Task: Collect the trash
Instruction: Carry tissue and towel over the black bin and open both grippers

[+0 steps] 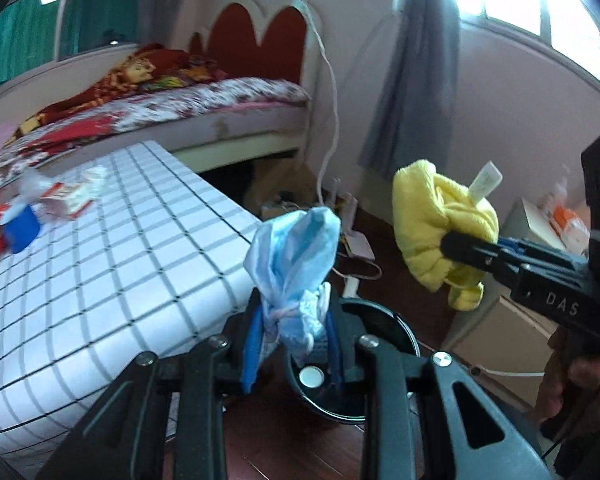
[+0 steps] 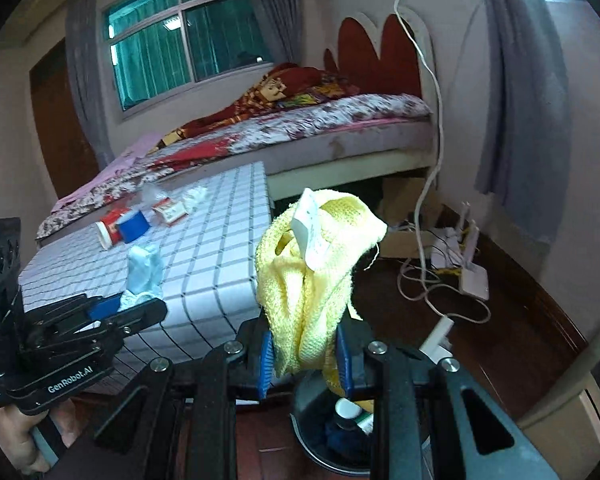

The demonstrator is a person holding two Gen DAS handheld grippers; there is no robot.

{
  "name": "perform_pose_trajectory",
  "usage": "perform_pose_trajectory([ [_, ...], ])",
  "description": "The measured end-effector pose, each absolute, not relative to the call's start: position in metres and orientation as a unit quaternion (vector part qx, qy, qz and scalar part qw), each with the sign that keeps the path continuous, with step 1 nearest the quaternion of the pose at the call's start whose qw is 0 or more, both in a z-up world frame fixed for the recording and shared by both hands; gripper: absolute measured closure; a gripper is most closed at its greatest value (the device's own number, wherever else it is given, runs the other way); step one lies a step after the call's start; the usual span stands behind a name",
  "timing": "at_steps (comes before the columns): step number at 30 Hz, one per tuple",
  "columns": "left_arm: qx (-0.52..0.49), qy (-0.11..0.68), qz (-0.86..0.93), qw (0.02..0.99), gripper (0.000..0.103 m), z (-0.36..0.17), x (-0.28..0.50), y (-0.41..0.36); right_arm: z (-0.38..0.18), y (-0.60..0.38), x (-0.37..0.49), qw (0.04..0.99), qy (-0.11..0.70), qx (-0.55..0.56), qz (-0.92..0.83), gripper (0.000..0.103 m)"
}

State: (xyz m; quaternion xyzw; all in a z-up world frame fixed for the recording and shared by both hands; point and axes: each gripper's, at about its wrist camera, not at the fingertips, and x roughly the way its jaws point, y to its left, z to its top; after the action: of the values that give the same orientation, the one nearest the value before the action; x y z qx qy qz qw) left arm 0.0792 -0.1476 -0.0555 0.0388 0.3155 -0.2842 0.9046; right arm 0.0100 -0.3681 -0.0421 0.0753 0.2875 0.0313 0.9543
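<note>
My left gripper (image 1: 290, 340) is shut on a crumpled light-blue face mask (image 1: 294, 252), which sticks up between its blue pads. It hangs over a round black trash bin (image 1: 396, 332) on the floor, just off the table's end. My right gripper (image 2: 304, 354) is shut on a bunched yellow cloth (image 2: 308, 276) with a white tag; the same bin (image 2: 312, 428), with some items inside, lies below it. The left wrist view shows the right gripper (image 1: 448, 246) with the yellow cloth (image 1: 436, 212) at right. In the right wrist view the left gripper (image 2: 140, 306) holds the mask (image 2: 142, 270) at left.
A table with a white checked cloth (image 1: 100, 264) carries more litter: a red cup (image 2: 110, 226), a blue roll (image 2: 134, 226), small cartons (image 2: 170, 210) and wrappers. Behind it stands a bed (image 2: 300, 124). Cables and white devices (image 2: 472, 276) lie on the dark wooden floor by the wall.
</note>
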Motion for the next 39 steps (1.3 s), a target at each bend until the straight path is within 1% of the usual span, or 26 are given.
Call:
perform_pose_trajectory([
  [10, 0.06, 0.356, -0.321, 0.876, 0.074, -0.088, 0.079, -0.19, -0.08, -0.408, -0.001, 0.942, 0.325, 0.077, 0.008, 0.075],
  [18, 0.07, 0.385, -0.329, 0.859, 0.074, -0.114, 0.087, -0.203, -0.112, -0.42, 0.001, 0.93, 0.358, 0.08, 0.016, 0.075],
  [28, 0.06, 0.444, -0.341, 0.827, 0.074, -0.152, 0.101, -0.22, -0.154, -0.428, 0.02, 0.908, 0.412, 0.067, 0.032, 0.075],
  [32, 0.063, 0.466, -0.347, 0.811, 0.073, -0.168, 0.107, -0.23, -0.176, -0.428, 0.032, 0.895, 0.44, 0.055, 0.046, 0.075],
  [33, 0.064, 0.471, -0.348, 0.808, 0.07, -0.17, 0.108, -0.232, -0.182, -0.429, 0.035, 0.892, 0.446, 0.054, 0.048, 0.075],
  [35, 0.065, 0.476, -0.351, 0.804, 0.068, -0.174, 0.11, -0.236, -0.193, -0.432, 0.041, 0.885, 0.458, 0.058, 0.052, 0.075],
  [36, 0.066, 0.479, -0.353, 0.801, 0.064, -0.177, 0.111, -0.238, -0.198, -0.433, 0.044, 0.882, 0.464, 0.057, 0.054, 0.075],
  [37, 0.065, 0.481, -0.352, 0.8, 0.057, -0.179, 0.112, -0.239, -0.202, -0.433, 0.048, 0.879, 0.469, 0.055, 0.057, 0.074],
  [38, 0.062, 0.483, -0.345, 0.803, 0.029, -0.182, 0.115, -0.239, -0.208, -0.434, 0.051, 0.875, 0.476, 0.053, 0.063, 0.073],
  [39, 0.062, 0.488, -0.331, 0.805, 0.005, -0.185, 0.119, -0.237, -0.215, -0.435, 0.055, 0.871, 0.485, 0.049, 0.065, 0.066],
])
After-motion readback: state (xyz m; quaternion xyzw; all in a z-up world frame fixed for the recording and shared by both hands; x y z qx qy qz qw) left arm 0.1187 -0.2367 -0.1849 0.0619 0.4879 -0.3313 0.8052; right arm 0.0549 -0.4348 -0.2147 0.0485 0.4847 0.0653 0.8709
